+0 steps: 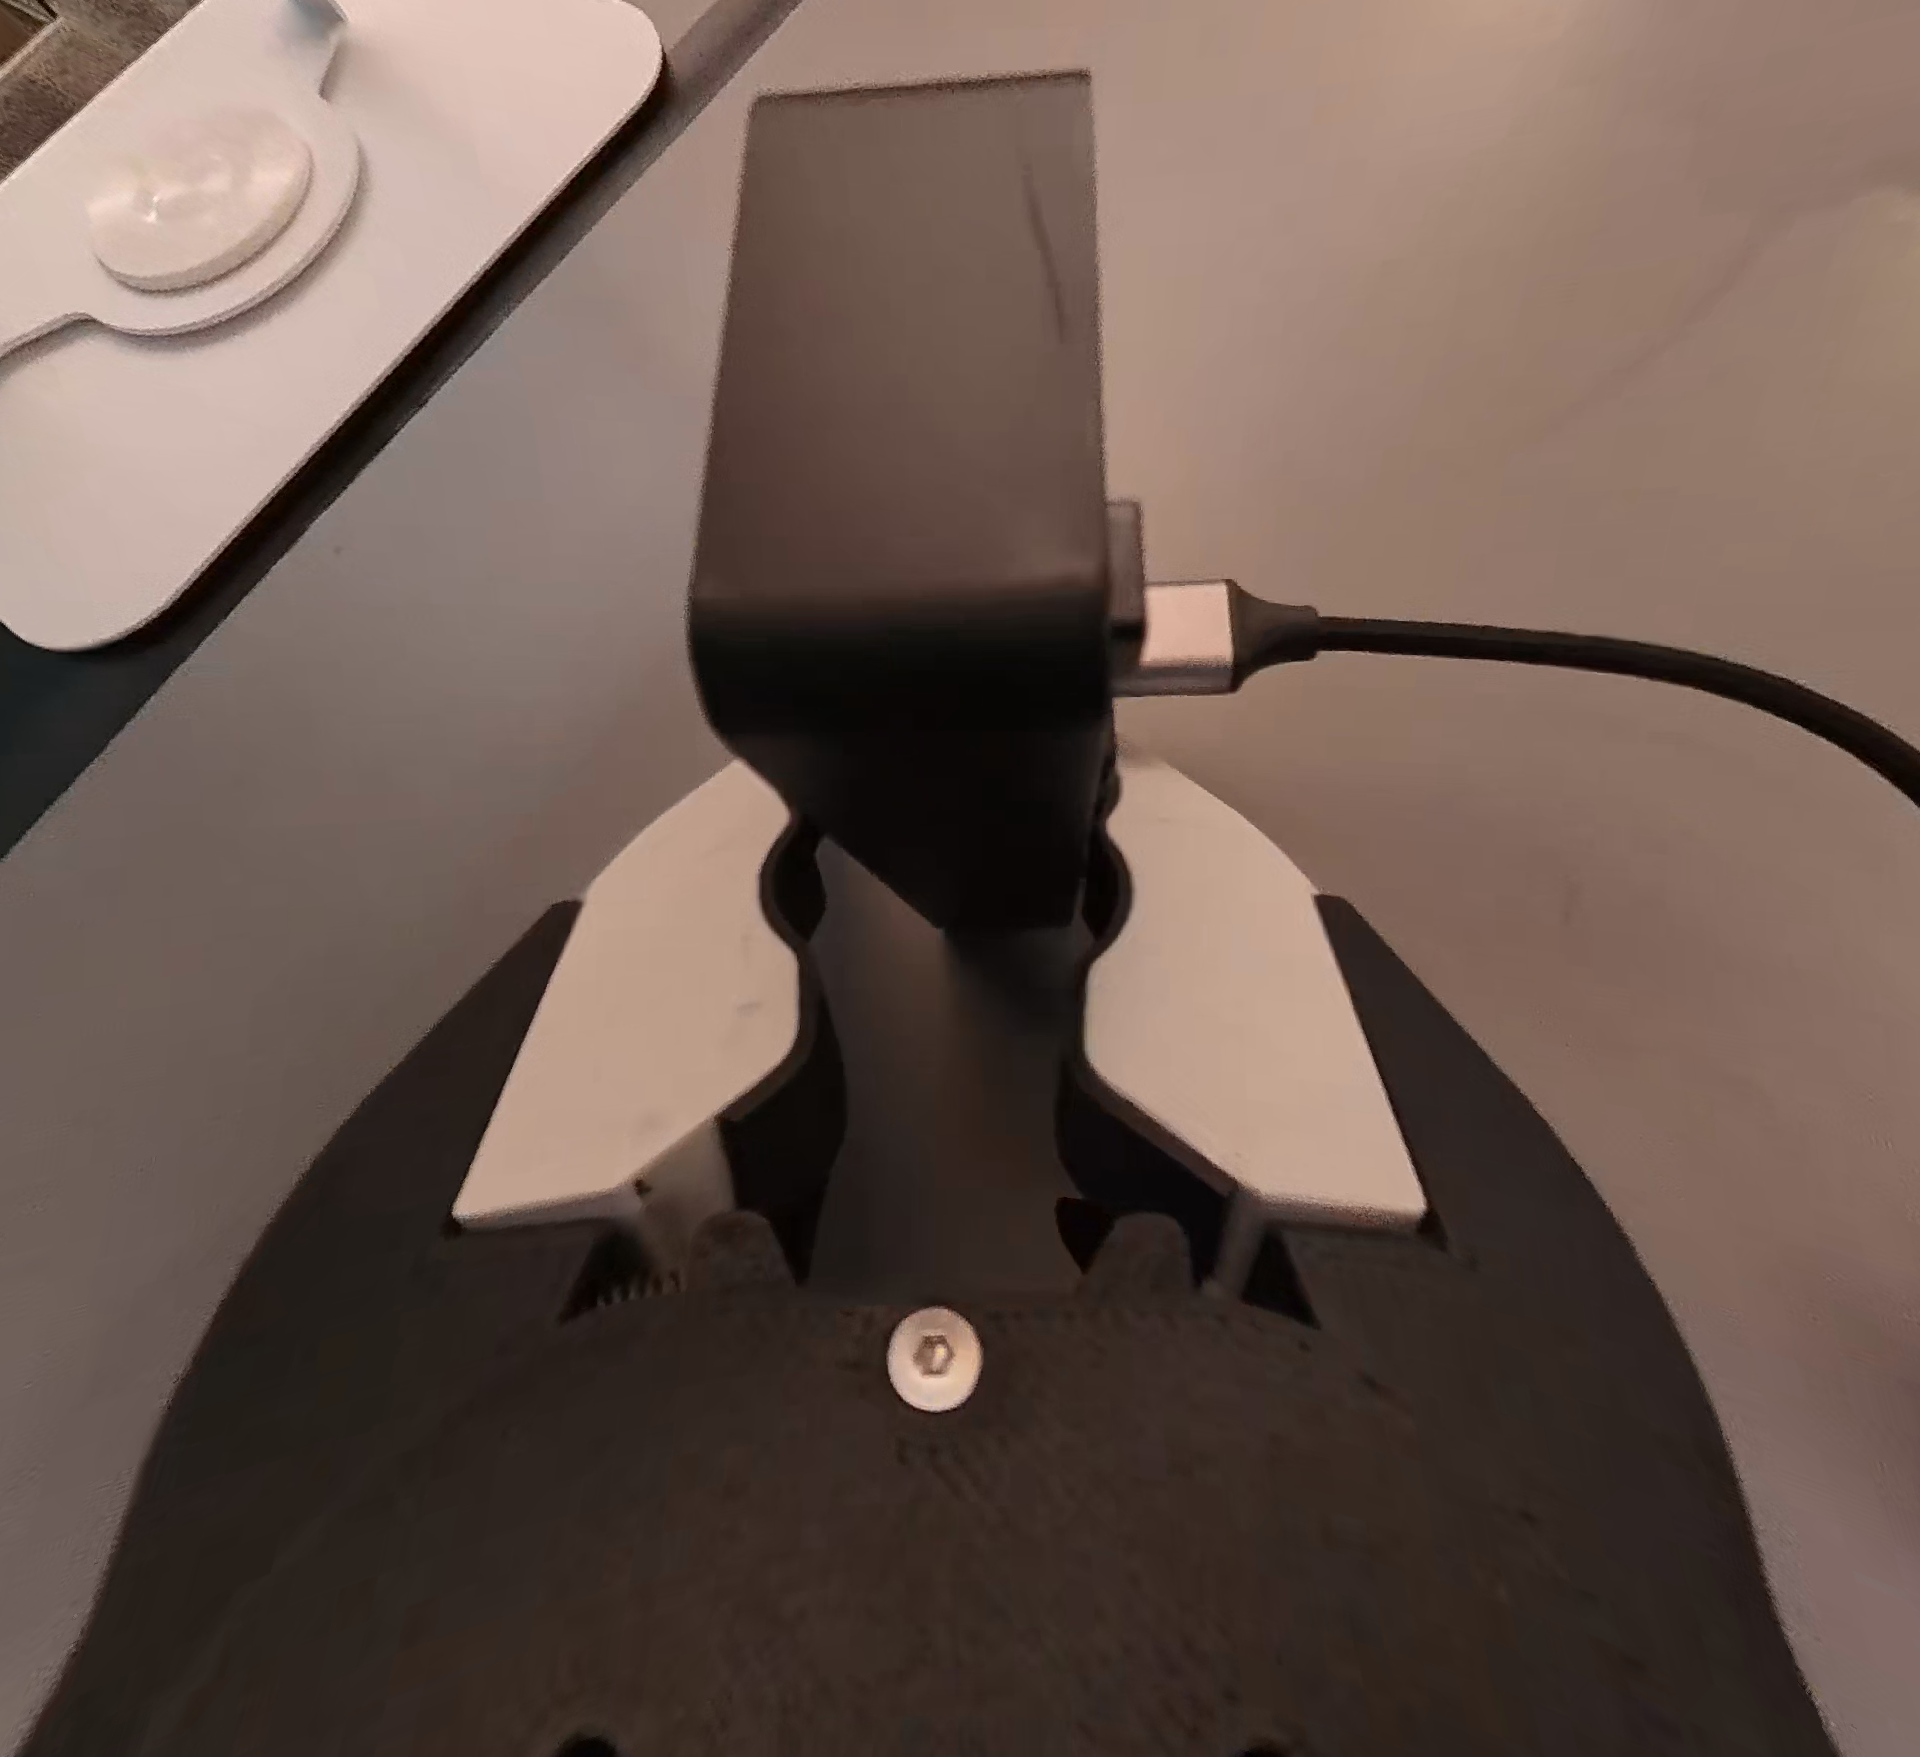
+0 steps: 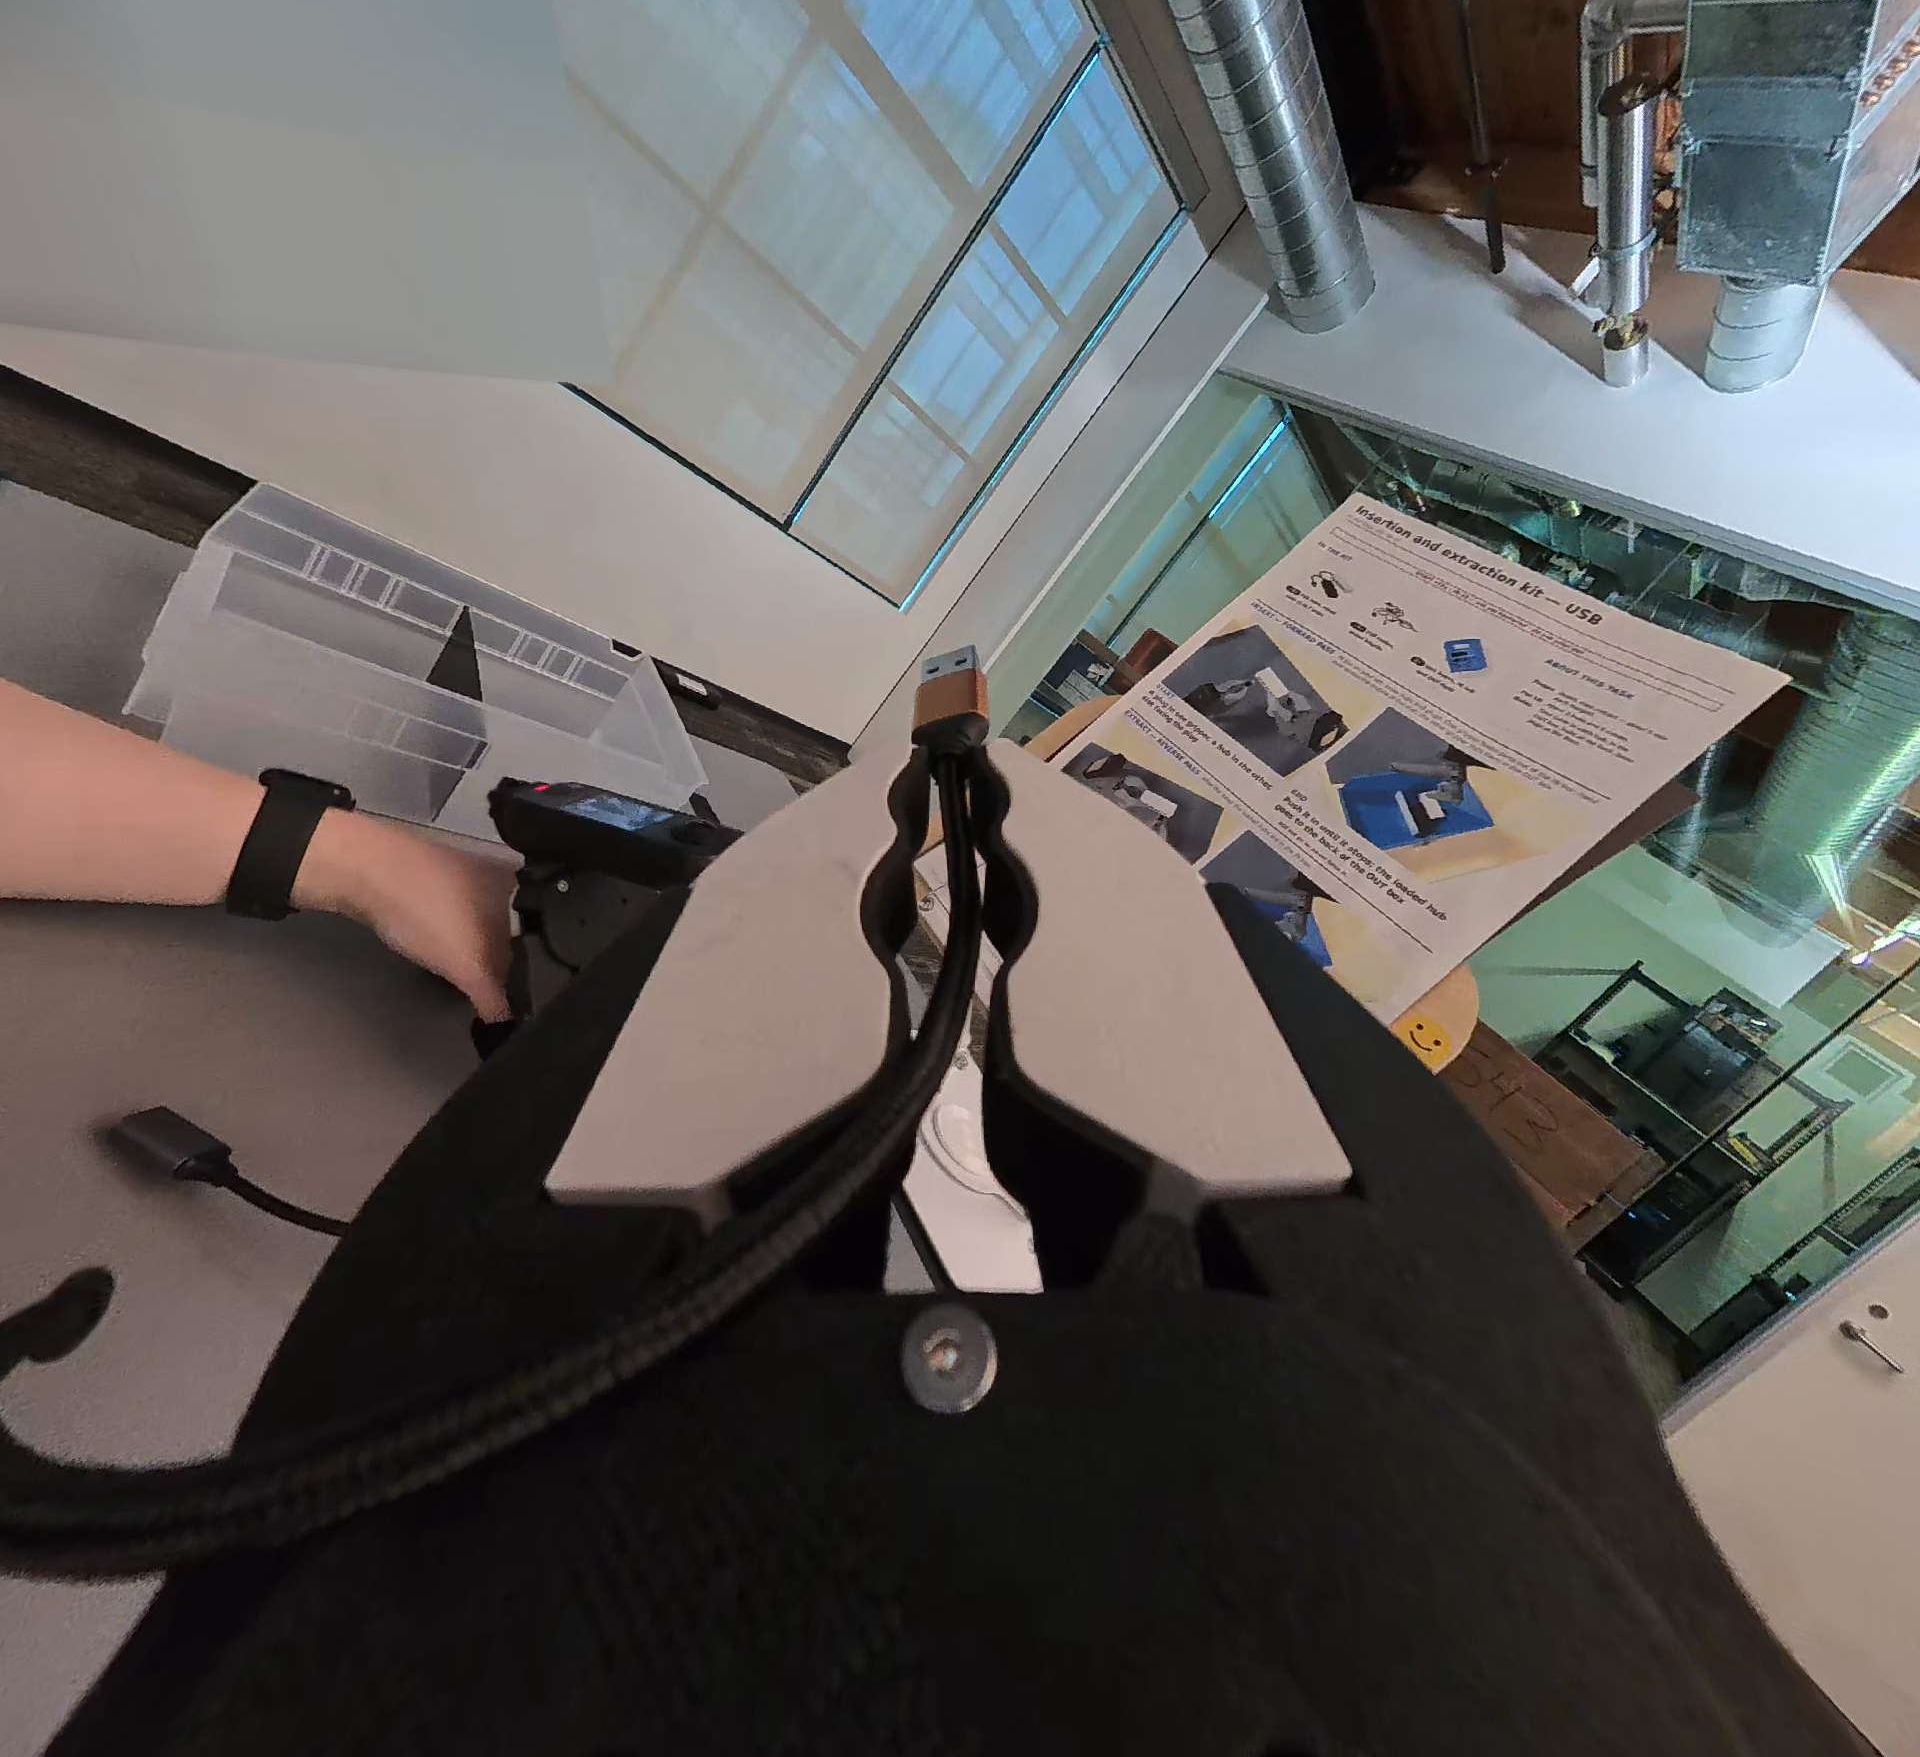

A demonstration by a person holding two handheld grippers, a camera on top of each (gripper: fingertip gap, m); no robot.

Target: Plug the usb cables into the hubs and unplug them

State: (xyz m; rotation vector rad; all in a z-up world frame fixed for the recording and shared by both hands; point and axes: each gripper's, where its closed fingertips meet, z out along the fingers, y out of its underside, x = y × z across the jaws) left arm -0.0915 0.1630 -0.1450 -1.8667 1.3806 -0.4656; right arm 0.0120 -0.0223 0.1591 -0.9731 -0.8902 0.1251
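In the left wrist view my left gripper point(image 1: 951, 819) is shut on the near end of a black box-shaped hub point(image 1: 904, 377) and holds it out over the grey table point(image 1: 1455, 253). A silver usb plug point(image 1: 1184, 637) sits in the hub's right side, and its black cable point(image 1: 1610, 668) runs off to the right. In the right wrist view my right gripper point(image 2: 951, 772) is shut on a black braided usb cable point(image 2: 940, 938). That cable's orange-brown plug point(image 2: 951, 694) sticks out just past the fingertips and points up and away.
A white flat stand base point(image 1: 312, 253) lies at the table's left edge. In the right wrist view a person's hand point(image 2: 416, 886) holds the other gripper point(image 2: 582, 834). A clear plastic bin point(image 2: 395, 668), a printed sheet point(image 2: 1403, 720) and a loose grey plug point(image 2: 171, 1131) also show. The left gripper's tips are roughly 35 cm from the right gripper's.
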